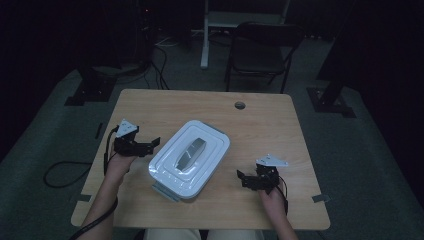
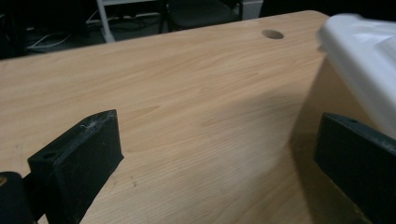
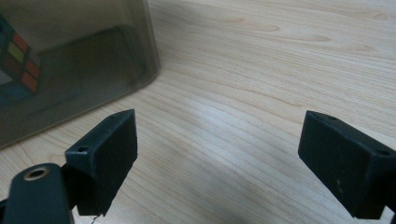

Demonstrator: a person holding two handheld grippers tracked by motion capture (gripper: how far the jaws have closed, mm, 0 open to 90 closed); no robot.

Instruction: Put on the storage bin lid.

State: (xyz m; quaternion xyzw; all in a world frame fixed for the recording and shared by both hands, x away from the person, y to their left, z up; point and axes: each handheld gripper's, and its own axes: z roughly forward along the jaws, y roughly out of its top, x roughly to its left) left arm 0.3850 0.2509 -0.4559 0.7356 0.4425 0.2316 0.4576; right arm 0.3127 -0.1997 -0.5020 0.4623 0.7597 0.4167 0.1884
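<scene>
The box (image 1: 190, 159) is seen mid-table (image 1: 260, 120), lid on. The left gripper (image 1: 150, 146) and right gripper (image 1: 245, 178) flank it, jaws apart, empty. Through its wall a cube (image 3: 18, 56) is shown by the right gripper view.

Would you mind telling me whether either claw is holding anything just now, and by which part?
Nothing is held: the left claw and right claw are both open beside the lidded container, not touching it.
</scene>
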